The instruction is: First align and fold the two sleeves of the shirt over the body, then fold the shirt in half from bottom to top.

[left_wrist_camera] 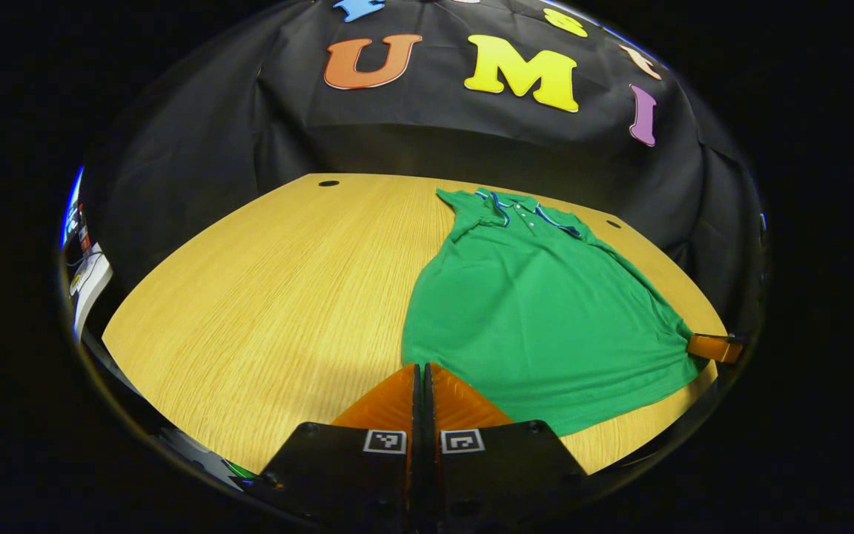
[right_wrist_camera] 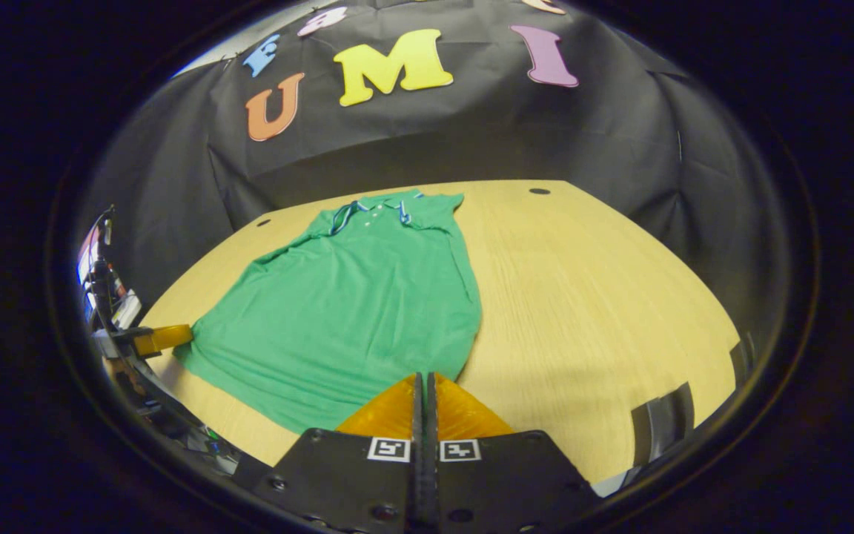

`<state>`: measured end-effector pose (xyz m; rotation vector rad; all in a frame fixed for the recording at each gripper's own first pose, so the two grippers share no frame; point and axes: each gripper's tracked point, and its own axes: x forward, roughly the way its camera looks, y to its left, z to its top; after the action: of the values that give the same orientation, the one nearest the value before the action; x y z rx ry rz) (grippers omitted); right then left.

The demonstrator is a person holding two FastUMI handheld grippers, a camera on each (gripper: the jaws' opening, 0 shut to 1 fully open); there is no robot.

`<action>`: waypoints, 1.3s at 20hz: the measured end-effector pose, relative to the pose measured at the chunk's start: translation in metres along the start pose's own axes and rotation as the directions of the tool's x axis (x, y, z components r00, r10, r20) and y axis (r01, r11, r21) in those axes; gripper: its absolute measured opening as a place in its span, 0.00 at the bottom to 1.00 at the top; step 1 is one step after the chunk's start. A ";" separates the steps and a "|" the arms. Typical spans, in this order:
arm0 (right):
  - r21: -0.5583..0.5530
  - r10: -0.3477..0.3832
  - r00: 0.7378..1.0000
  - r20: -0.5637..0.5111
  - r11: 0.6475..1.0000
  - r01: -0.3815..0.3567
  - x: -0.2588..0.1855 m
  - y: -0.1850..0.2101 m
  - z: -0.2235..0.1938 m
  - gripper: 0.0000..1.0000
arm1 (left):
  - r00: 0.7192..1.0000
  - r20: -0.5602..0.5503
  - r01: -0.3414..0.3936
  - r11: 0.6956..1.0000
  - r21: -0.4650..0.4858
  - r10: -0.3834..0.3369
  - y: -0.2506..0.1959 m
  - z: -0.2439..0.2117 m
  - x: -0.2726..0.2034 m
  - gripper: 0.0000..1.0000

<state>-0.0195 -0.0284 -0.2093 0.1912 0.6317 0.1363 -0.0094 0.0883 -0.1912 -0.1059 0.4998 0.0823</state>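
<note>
shirt: green, lay flat on the wooden table, collar at the far end, sleeves tucked in | left gripper: fingers pressed together at the shirt's bottom corner | right gripper: fingers pressed together at the other bottom corner

light wood-grain table, small dark holes near its far corners, black cloth wall draped right behind the table, wrapping round both its sides, some cluttered gear past the table's left edge, too blurry to make out, dim-ish booth lighting
</note>
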 end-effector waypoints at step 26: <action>-0.012 -0.026 0.950 0.310 0.999 0.032 0.117 0.005 0.300 0.02 | 0.952 0.304 0.010 0.996 0.091 -0.038 -0.045 0.272 0.146 0.03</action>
<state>0.2531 -0.0431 -0.0380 0.1821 0.3198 0.0807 0.2522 0.0842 -0.0205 -0.0111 0.1917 0.0511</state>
